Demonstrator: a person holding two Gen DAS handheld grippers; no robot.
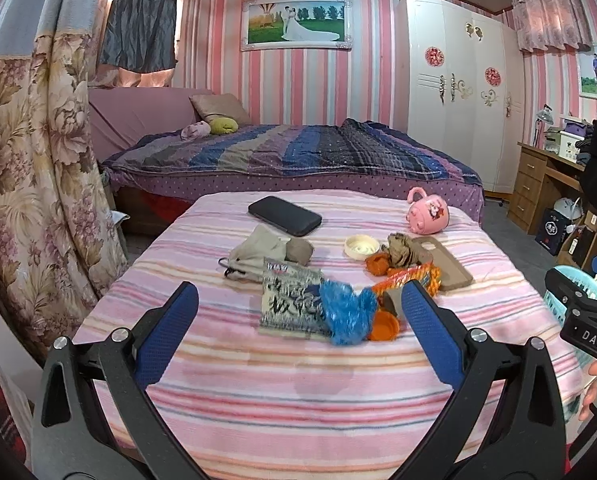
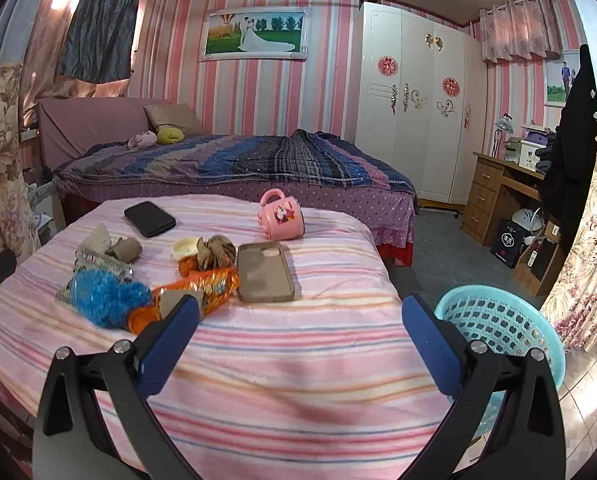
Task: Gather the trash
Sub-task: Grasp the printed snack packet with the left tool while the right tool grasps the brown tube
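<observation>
Pink striped blanket (image 1: 298,400) holds blue tinsel (image 1: 344,316), orange wrapper (image 2: 202,284), phone case (image 2: 264,272) (pile mid-table); left gripper (image 1: 298,304), right gripper (image 2: 300,316) both spread apart, empty; teal basket (image 2: 498,320) right.

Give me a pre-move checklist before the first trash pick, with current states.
1. Left gripper open and empty: ok.
2. Right gripper open and empty: ok.
3. Turquoise basket within view beside the striped blanket: ok; contents cannot tell.
4. Trash pile exposed: blue tinsel wad, orange snack wrapper and orange cap lie uncovered: ok.
5. Non-trash clear of the pile: black phone and pink mug sit apart: ok; brown phone case touches the wrapper: not ok.
6. Grippers clear of each other: ok.
</observation>
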